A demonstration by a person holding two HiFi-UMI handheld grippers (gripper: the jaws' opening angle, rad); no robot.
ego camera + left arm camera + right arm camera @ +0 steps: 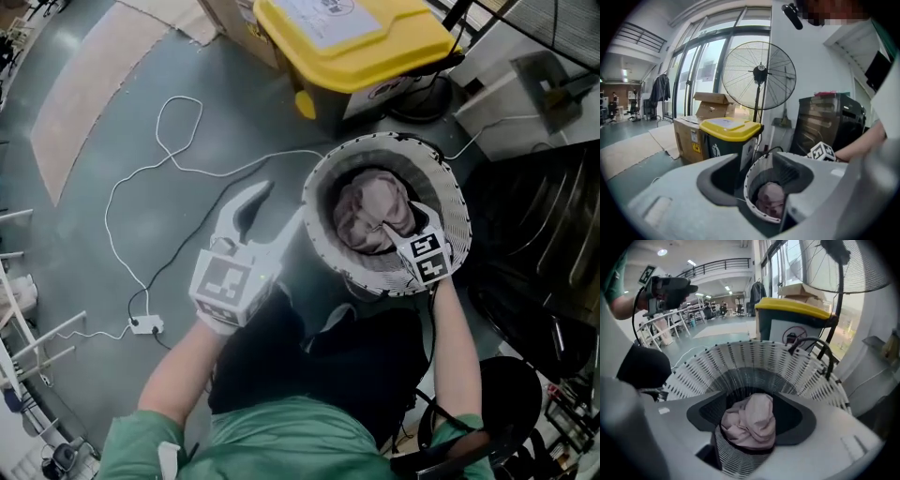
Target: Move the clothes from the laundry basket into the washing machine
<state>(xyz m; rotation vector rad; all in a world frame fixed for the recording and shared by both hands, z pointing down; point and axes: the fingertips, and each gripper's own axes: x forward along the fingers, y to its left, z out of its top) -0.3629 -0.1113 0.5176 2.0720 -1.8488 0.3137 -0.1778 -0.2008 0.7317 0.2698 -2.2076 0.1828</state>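
My right gripper point(398, 225) points down into the basket point(457, 211), its jaws apart above the pink clothes point(361, 211), which lie bunched at the bottom of the basket. The cloth shows in the gap between the jaws. I cannot tell whether a tip touches it, but the pads do not press on it. My left gripper point(281, 202) hangs outside the basket, just beside its rim on my left, with its jaws wide apart and nothing in them. The basket stands on the grey floor point(75, 244) near a bin point(356, 37) with a yellow lid. A white cable point(141, 178) loops over the floor to my left. A fan point(759, 75) stands behind the bin, with cardboard boxes point(710, 105) beside it
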